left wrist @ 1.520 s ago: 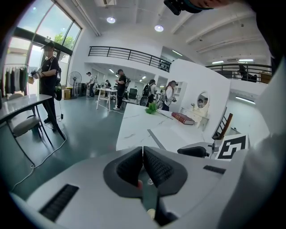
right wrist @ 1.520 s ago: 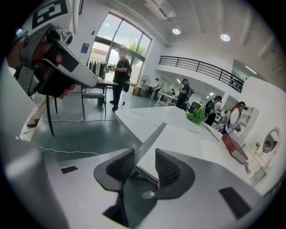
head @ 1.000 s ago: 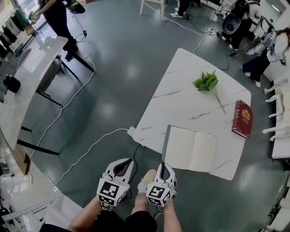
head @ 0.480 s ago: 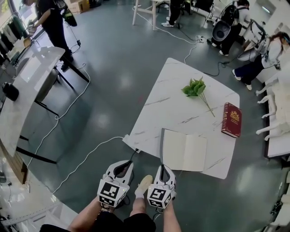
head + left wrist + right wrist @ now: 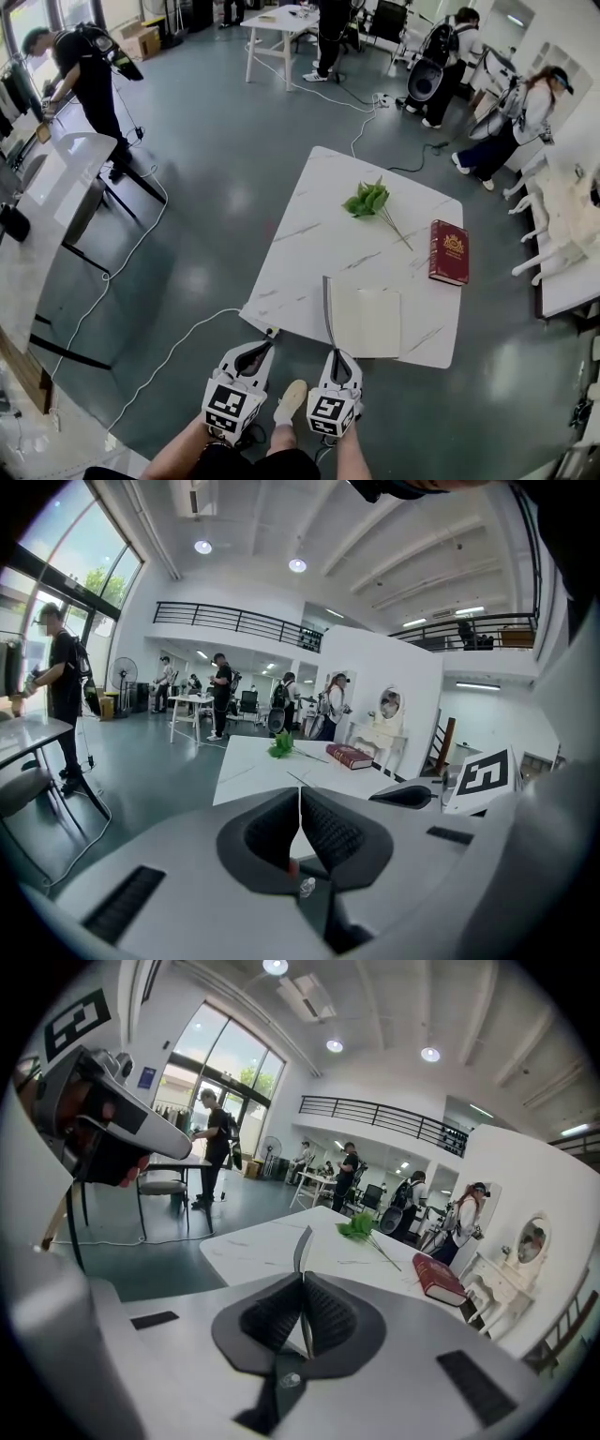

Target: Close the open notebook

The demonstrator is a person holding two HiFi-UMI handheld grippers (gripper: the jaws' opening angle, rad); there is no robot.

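Note:
The notebook (image 5: 367, 323) lies near the front edge of the white marble table (image 5: 309, 244), its cream right page flat. Its left cover (image 5: 327, 309) stands almost upright. My right gripper (image 5: 335, 354) is shut on the near corner of that cover. In the right gripper view the thin cover (image 5: 301, 1246) rises from between the closed pads of the right gripper (image 5: 303, 1283). My left gripper (image 5: 261, 343) hangs off the table's front left corner, shut and with nothing in it. In its own view the left gripper (image 5: 299, 799) has its pads meeting at the tip.
A red hardback book (image 5: 449, 251) lies at the table's right edge and a green leafy sprig (image 5: 367, 200) further back. A white cable (image 5: 159, 361) runs over the grey floor to the left. Another white table (image 5: 37, 216) stands far left, with several people around the room.
The notebook's left half has swung from flat to nearly upright, held in the right gripper. Both grippers have risen, and the table has shifted left and away in the head view.

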